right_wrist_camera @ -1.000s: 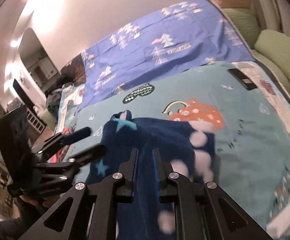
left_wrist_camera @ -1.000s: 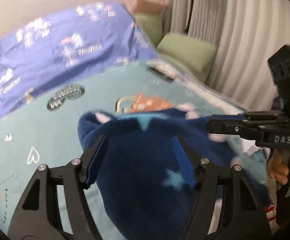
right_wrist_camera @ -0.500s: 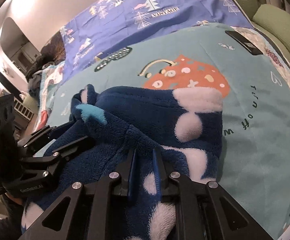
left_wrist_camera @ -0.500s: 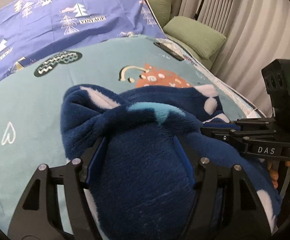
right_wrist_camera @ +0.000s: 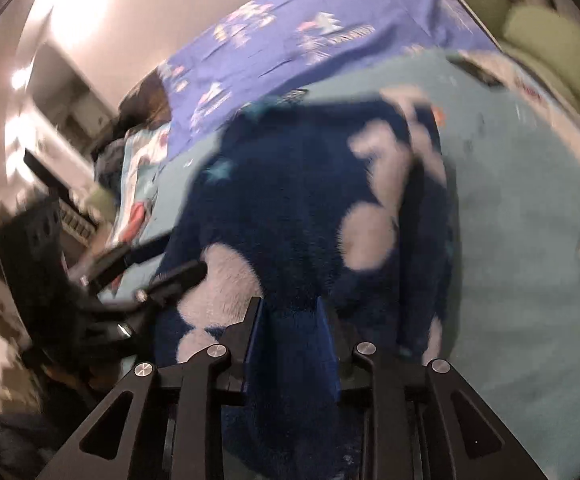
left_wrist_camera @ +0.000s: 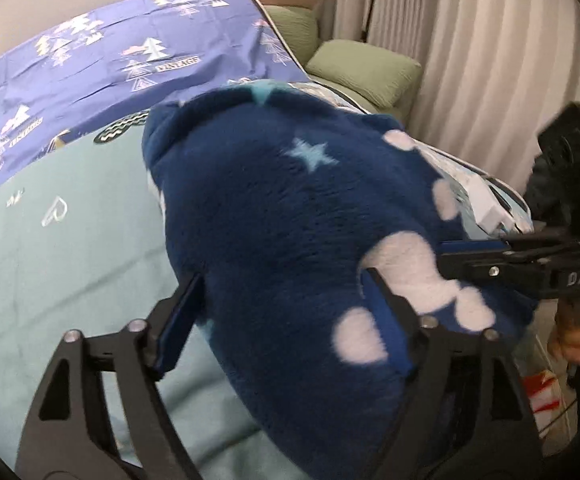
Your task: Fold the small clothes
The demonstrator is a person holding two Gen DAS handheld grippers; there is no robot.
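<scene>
Both sets of jaws have just been opening with the navy fleece garment [left_wrist_camera: 290,216] between them: my left gripper [left_wrist_camera: 282,304] stands wide, its blue pads [left_wrist_camera: 178,312] flanking a thick fold, though I cannot tell whether they press it; my right gripper [right_wrist_camera: 290,328] is parted only narrowly, with a bunch of the same fleece filling the gap and touching both pads. A second ago the garment lay lower and flatter on the bed, with the orange mushroom print on the teal sheet [left_wrist_camera: 50,248] showing beyond it; now the fleece bulks up and hides that print almost wholly in both views. From my left wrist I see the pale blue star [left_wrist_camera: 309,152], the purple tree-print sheet [left_wrist_camera: 90,68], green cushions [left_wrist_camera: 365,68], curtains [left_wrist_camera: 469,40], and my right gripper at the garment's right edge, fingers of a hand [left_wrist_camera: 569,340] below it. From my right wrist, much blurred, I see the left gripper [right_wrist_camera: 158,264] at the garment's left edge, a bright wall and dark clutter on the bed's far left.
</scene>
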